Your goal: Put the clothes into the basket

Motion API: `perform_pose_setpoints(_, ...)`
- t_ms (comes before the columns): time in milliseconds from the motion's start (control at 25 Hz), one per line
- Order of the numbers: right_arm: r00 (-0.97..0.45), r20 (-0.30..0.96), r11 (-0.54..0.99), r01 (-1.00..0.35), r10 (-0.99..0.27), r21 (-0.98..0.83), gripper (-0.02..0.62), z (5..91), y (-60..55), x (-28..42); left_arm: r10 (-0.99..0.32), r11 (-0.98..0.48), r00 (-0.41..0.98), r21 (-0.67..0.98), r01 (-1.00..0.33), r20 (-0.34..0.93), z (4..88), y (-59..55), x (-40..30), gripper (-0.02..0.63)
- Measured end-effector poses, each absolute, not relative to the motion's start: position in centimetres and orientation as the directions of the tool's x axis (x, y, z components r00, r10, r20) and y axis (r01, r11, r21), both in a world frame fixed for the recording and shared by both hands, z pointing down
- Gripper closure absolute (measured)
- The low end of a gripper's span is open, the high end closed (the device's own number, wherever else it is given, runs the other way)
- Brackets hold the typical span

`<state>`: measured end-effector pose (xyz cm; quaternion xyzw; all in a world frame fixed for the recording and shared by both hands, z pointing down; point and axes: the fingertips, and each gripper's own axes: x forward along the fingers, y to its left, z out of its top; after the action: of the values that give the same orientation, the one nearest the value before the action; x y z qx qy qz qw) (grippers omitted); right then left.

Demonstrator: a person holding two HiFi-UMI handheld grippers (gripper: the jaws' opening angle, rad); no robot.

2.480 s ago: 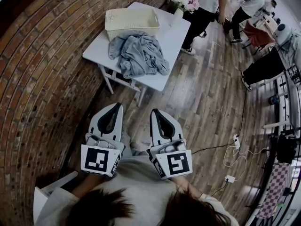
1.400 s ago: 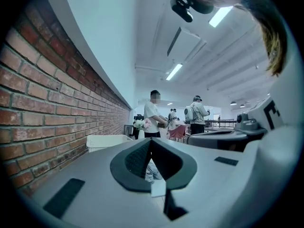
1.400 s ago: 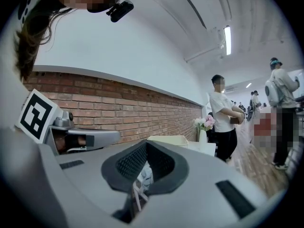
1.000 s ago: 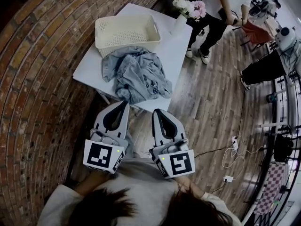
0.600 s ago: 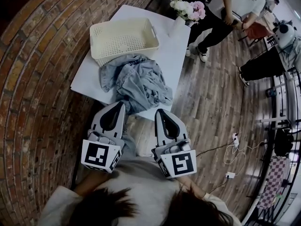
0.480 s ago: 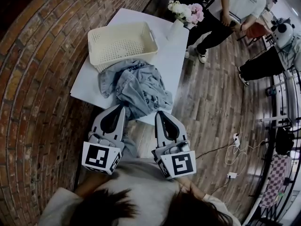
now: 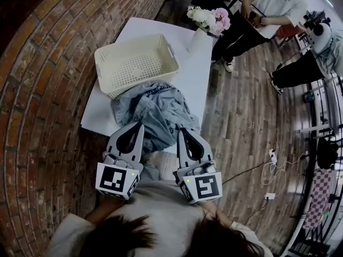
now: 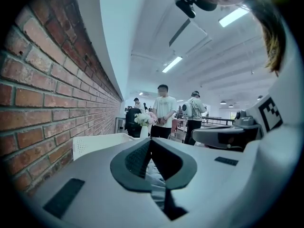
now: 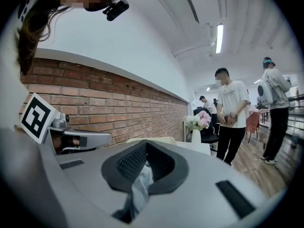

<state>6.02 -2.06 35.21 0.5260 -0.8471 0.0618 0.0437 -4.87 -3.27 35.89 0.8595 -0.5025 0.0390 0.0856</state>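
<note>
A heap of grey-blue clothes lies on the near half of the white table. Behind it stands an empty cream basket with perforated walls. My left gripper and right gripper hover side by side at the table's near edge, tips just short of the clothes. Both are shut with nothing between the jaws. In the left gripper view the basket shows beyond the closed left gripper. A bit of the clothes shows through the closed right gripper.
A brick wall runs along the table's left side. A white vase of flowers stands at the table's far right corner. People stand on the wood floor beyond. Cables and a socket lie on the floor to the right.
The person has stepped up to the table: basket and clothes are nearer, and both gripper tips now reach the table's near edge. Both grippers stay shut.
</note>
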Motion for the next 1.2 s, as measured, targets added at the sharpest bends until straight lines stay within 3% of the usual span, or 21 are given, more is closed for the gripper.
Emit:
perform_pose_setpoints(520,-0.42,0.21,0.413,-0.907,-0.883,-0.075,0.591,36.9,-4.4,5.3,-0.83,-0.493,0.517,0.156,-0.856,0.21,38.8,-5.6,-5.7,0.604)
perform_pose_setpoints(1080,-0.501,0.268,0.501,-0.862,-0.823,-0.074,0.589,39.6,-6.0,7.3,-0.815,-0.477,0.507,0.172,-0.862,0.28,41.4,-6.9,-6.6,0.604)
perform_pose_setpoints(1200,-0.51,0.284,0.514,-0.855,-0.812,-0.066,0.589,40.2,-6.3,7.3,-0.805,-0.479,0.522,0.21,-0.852,0.281,41.9,-7.1,-6.6,0.525)
